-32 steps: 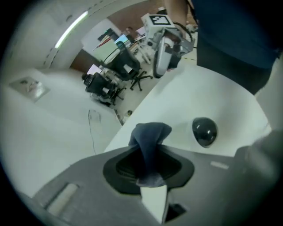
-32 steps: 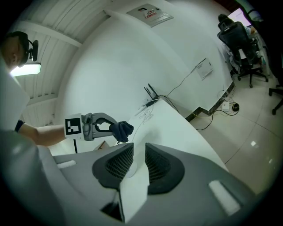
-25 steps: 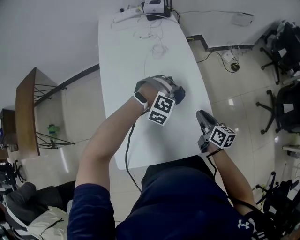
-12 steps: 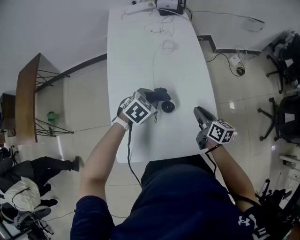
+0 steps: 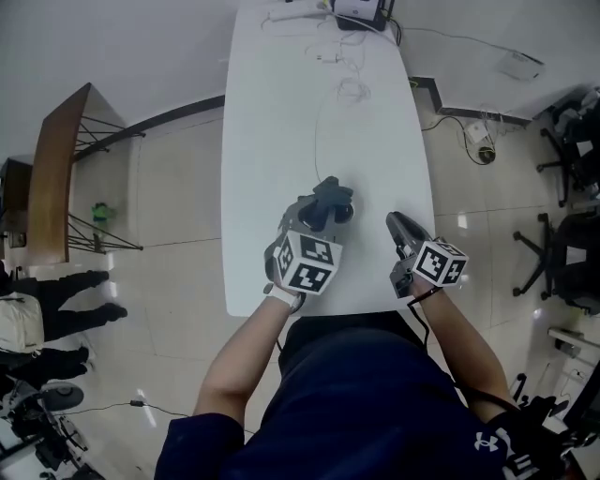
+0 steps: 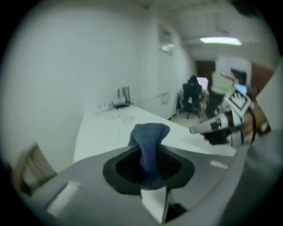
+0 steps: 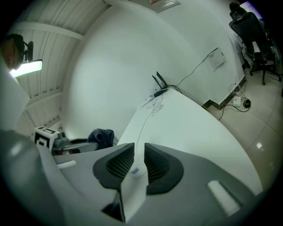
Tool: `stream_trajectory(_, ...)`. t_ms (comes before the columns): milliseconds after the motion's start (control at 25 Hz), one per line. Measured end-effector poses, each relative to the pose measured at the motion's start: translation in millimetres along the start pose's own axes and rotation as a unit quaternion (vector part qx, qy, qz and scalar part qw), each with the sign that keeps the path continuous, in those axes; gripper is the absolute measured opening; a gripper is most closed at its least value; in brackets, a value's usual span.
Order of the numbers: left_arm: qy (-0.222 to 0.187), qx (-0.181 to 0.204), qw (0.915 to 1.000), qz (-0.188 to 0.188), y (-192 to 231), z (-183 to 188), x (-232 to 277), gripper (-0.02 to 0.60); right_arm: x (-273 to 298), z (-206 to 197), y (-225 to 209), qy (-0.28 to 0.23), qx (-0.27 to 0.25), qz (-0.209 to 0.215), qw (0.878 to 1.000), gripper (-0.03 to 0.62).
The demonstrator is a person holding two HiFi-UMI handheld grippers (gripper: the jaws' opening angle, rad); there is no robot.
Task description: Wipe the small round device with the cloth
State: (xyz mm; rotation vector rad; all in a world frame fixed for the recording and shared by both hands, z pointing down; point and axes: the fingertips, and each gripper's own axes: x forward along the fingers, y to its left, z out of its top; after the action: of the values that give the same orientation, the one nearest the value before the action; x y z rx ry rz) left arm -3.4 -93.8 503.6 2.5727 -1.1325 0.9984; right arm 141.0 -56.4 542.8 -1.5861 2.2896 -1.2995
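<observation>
In the head view my left gripper (image 5: 319, 217) is shut on a dark blue cloth (image 5: 327, 199) bunched at its tips. The cloth rests on the small round device (image 5: 344, 214), which shows only as a dark edge at the cloth's right. The left gripper view has the cloth (image 6: 148, 141) pinched upright between the black jaws of the left gripper (image 6: 148, 170). My right gripper (image 5: 392, 221) hovers over the white table (image 5: 281, 112) to the right of the device. In the right gripper view the right gripper (image 7: 136, 163) has a narrow gap. Its jaws have just been closing, with nothing gripped.
A thin white cable (image 5: 318, 131) runs from the device to a power strip and a black box (image 5: 361, 11) at the table's far end. The table's near edge lies just under both hands. A wooden desk (image 5: 56, 178) stands left, office chairs (image 5: 572, 253) right, and a person (image 5: 42, 314) at far left.
The left gripper swung off the device to its left, baring it, rolled over, then came back from the near side with the cloth onto it. The right gripper hardly moved.
</observation>
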Motion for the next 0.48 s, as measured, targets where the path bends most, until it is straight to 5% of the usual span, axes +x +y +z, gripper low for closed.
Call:
stream_trajectory(40, -0.013, 0.122, 0.9922, 0.019, -14, 8, -2, 0.083, -1, 0, -2, 0.001, 0.001, -0.001, 1.000, 0.077)
stream_trajectory(80, -0.020, 0.247, 0.9682, 0.035, -31, 13, -5, 0.083, -2, 0, -4, 0.002, 0.003, -0.002, 1.000, 0.077)
stream_trajectory(120, -0.022, 0.359, 0.9319, 0.048, -47, 13, -6, 0.083, -2, 0, -7, 0.003, 0.005, -0.003, 1.000, 0.077)
stream_trajectory(200, -0.017, 0.505, 0.8605, 0.065, -72, 2, -8, 0.083, -4, 0, -10, 0.003, 0.009, -0.003, 1.000, 0.075)
stream_trajectory(240, -0.015, 0.531, 0.8445, 0.066, -79, -7, -8, 0.081, -4, 0, -11, 0.004, 0.010, -0.003, 1.000, 0.075)
stream_trajectory(280, -0.013, 0.532, 0.8439, 0.065, -82, -18, -9, 0.081, -4, 0, -12, 0.004, 0.010, -0.003, 1.000, 0.075)
stream_trajectory(320, -0.010, 0.518, 0.8532, 0.063, -81, -28, -10, 0.081, -4, 0, -12, 0.005, 0.009, -0.003, 1.000, 0.075)
stream_trajectory(480, 0.001, 0.363, 0.9309, 0.040, -66, -58, -14, 0.083, -2, 1, -13, 0.010, 0.007, -0.002, 1.000, 0.075)
